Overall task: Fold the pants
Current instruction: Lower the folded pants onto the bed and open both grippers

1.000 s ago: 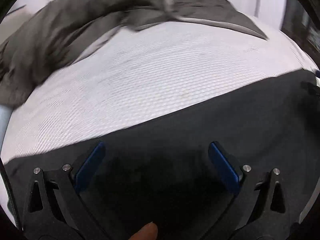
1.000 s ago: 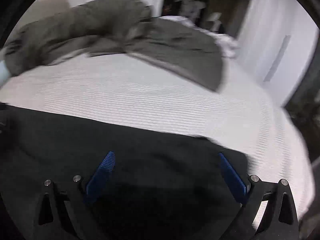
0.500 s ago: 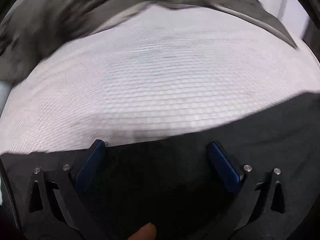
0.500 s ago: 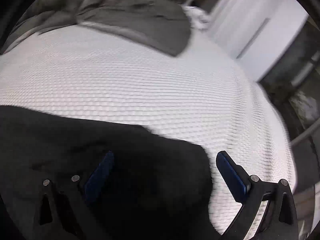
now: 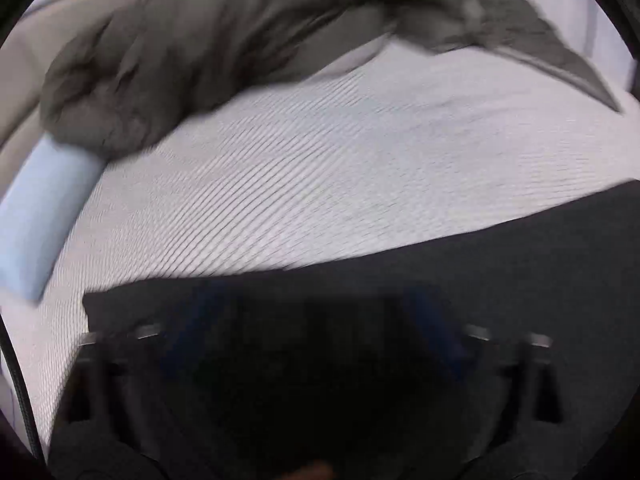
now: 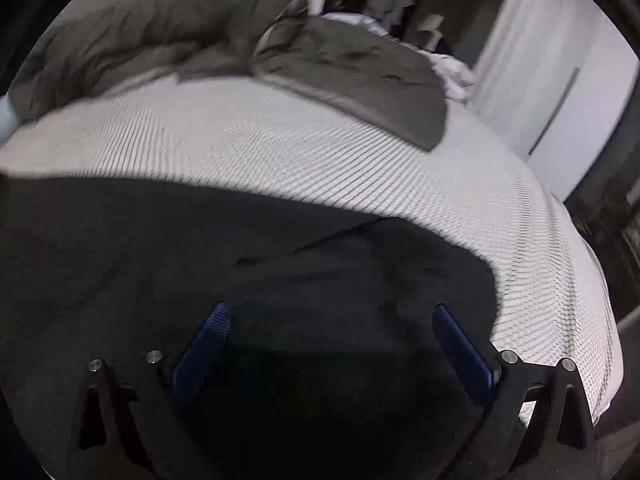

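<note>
Two grippers: you hold one in each hand, both angled down over the same dark garment.
Left gripper (image 5: 316,332): black frame with blue pads, badly smeared by motion blur. Its jaws have just been closing from fully spread; the pads still stand apart with cloth lying between them. You cannot tell from the blur whether they press on anything.
Left fingers (image 5: 430,332): only a dim blue streak shows against the dark fabric.
Right gripper (image 6: 330,340): black frame, blue textured pads, sharp in its own view. Jaws spread wide, nothing pinched; the cloth lies flat beneath and between the pads.
Right fingers (image 6: 204,350): over the garment; contact with it cannot be judged.
Black fabric pants (image 6: 240,256): spread flat along the near part of the bed, filling the lower half of both views. In the right wrist view a rounded end of the cloth lies just beyond the right pad, with a shallow crease running across the middle. In the left wrist view (image 5: 520,264) a straight edge crosses the picture and ends in a squared corner at lower left.
White ribbed mattress cover (image 5: 320,168): bare between the pants and the far bedding.
Rumpled grey-brown duvet (image 6: 280,48): heaped along the far side, well apart from the pants.
Pale blue bed edge (image 5: 44,208): at the left, partly under the duvet.
White wardrobe doors (image 6: 560,80): beyond the bed, right side.
</note>
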A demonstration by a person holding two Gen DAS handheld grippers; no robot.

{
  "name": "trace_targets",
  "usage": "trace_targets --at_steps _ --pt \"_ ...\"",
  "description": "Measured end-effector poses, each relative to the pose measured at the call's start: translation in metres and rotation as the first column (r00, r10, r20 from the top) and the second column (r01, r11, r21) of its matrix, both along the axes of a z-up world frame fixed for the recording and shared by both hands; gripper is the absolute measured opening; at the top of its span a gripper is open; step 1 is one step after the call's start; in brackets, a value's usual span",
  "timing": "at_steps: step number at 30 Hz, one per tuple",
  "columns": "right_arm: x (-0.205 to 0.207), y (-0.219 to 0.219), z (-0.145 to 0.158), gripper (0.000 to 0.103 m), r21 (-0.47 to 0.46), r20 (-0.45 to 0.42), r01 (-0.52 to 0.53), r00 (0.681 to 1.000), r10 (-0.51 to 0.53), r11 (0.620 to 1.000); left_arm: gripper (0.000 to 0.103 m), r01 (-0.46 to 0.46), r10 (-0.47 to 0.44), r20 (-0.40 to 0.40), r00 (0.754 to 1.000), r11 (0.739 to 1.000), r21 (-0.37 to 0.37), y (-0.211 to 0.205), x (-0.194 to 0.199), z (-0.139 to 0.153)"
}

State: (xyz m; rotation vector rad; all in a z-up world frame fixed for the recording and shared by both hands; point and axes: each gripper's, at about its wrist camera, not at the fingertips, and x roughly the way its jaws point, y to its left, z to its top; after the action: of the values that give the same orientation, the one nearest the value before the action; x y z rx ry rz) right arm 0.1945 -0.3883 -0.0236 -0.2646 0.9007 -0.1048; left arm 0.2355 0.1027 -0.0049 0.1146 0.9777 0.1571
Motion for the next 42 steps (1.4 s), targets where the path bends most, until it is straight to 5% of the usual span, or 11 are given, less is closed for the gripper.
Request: trace_targets --at_steps 2,7,9,13,16,19,21,25,30,33,42 --pt "0.001 0.0 -0.013 0.102 -0.02 -0.029 0.004 1.0 -0.004 1.0 0.034 -0.017 0.014 -0.038 0.999 0.997 -0.079 0.029 0.001 -0.011" --pt "-0.011 -0.021 -0.016 0.102 0.013 -0.037 0.076 0.996 -0.075 0.997 0.03 -0.185 0.185 0.029 0.982 0.983 0.014 0.092 -0.02 -0.003" --pt "-0.014 -0.029 -0.016 0.102 0.022 -0.044 0.096 0.994 -0.095 0.995 0.02 -0.196 0.197 0.014 0.98 0.978 -0.065 0.116 -0.027 -0.002" --pt "-0.026 -0.022 -0.008 0.102 0.026 -0.03 0.095 0.995 -0.094 0.995 0.024 -0.154 0.158 0.041 0.987 0.983 -0.096 0.101 -0.062 0.022" --pt "-0.04 -0.006 0.003 0.102 0.065 0.009 0.037 0.999 -0.038 0.997 0.06 -0.008 0.015 0.087 0.996 0.997 -0.077 0.064 -0.083 0.028" --pt "-0.052 0.013 0.011 0.102 0.093 0.032 -0.009 0.999 0.006 0.996 0.06 0.013 -0.014 0.016 1.0 0.999 0.043 0.041 -0.085 -0.001" --pt "-0.057 0.021 0.013 0.102 0.103 0.036 -0.037 0.999 0.034 0.994 0.06 -0.022 0.024 0.041 0.999 0.999 -0.045 0.059 -0.085 -0.01" --pt "-0.068 0.02 0.001 0.102 0.046 0.009 -0.031 0.999 0.031 0.998 0.016 -0.129 0.134 0.065 0.989 0.988 -0.081 0.091 -0.101 -0.002" --pt "-0.08 0.008 -0.004 0.102 0.14 0.003 0.012 1.0 -0.013 0.99 0.023 -0.105 0.113 0.079 0.99 0.989 -0.101 0.074 -0.137 0.015" --pt "-0.084 0.025 -0.001 0.102 0.173 0.021 -0.043 0.999 0.04 0.984 0.046 0.022 -0.008 0.125 0.992 0.993 -0.114 0.037 -0.161 0.019" --pt "-0.086 0.07 -0.029 0.102 0.064 0.005 -0.197 0.98 0.198 0.978 0.041 -0.113 0.127 0.112 0.986 0.986 -0.126 0.082 -0.147 -0.019"
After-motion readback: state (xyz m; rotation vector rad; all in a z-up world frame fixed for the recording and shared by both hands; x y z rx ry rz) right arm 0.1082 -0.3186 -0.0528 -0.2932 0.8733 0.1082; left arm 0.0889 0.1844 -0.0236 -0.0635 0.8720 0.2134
